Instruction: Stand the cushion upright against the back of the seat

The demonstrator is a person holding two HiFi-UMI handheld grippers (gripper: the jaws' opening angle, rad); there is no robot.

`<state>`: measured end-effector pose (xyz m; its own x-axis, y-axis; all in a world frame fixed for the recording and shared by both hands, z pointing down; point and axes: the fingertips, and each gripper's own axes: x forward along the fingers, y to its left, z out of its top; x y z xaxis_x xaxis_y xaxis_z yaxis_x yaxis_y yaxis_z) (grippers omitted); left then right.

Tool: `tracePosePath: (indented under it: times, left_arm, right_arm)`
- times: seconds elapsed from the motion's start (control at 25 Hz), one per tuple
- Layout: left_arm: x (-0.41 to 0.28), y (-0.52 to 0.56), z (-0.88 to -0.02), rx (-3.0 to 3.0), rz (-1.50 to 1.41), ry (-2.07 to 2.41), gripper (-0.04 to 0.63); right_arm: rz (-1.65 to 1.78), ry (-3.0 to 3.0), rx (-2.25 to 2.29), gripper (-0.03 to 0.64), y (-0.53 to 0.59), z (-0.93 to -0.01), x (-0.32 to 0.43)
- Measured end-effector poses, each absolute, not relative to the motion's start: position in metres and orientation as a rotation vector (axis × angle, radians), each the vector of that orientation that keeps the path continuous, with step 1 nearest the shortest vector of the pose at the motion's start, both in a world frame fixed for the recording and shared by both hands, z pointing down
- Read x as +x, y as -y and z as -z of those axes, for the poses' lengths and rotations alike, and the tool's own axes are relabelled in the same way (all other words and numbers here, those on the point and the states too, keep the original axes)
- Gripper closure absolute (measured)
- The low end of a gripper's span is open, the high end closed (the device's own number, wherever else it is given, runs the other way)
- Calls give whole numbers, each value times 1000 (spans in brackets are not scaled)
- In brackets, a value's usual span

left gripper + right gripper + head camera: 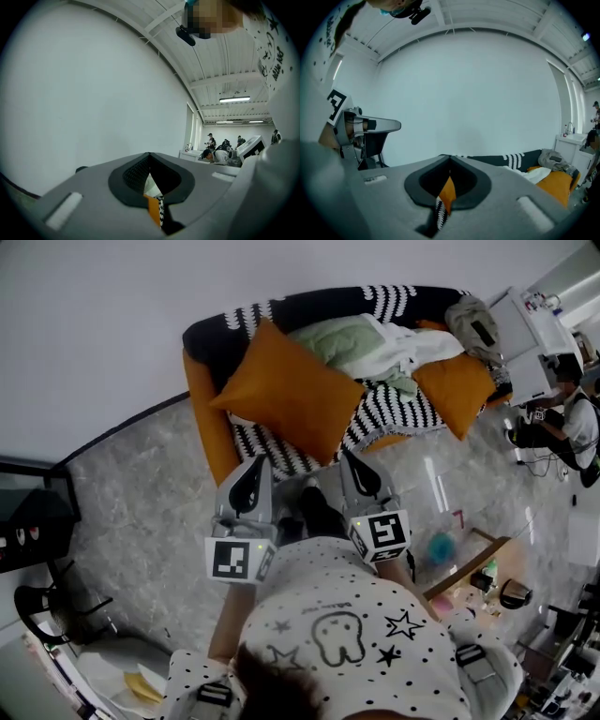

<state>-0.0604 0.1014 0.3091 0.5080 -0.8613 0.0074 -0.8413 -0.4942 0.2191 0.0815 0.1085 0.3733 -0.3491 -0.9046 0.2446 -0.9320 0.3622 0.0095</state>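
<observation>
A large orange cushion (286,395) stands tilted on the black-and-white striped seat (394,409), its upper part leaning toward the sofa's dark back (319,306). Both grippers are at the sofa's front edge, pointing toward it. My left gripper (255,465) is shut and holds nothing, a short way below the cushion's lower left edge. My right gripper (349,457) is shut too, its tip close beside the cushion's lower corner; contact cannot be told. In the left gripper view, the left gripper (150,155) shows a sliver of orange through its shut jaws. The right gripper (450,157) shows the same.
A second orange cushion (457,390) lies at the sofa's right end, beside a heap of pale green and white cloth (375,343) and a grey bag (473,320). The orange armrest (208,427) bounds the left. A person (572,418) and white equipment (525,343) are at the right.
</observation>
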Motion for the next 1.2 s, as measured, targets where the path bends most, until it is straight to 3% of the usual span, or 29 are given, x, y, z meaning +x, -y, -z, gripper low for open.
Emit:
tracePosePath:
  times: [1.2]
  left_arm:
    - [13, -14, -313, 2466, 166, 1615, 595]
  right_arm:
    - [-195, 2500, 1531, 615, -5, -382, 159]
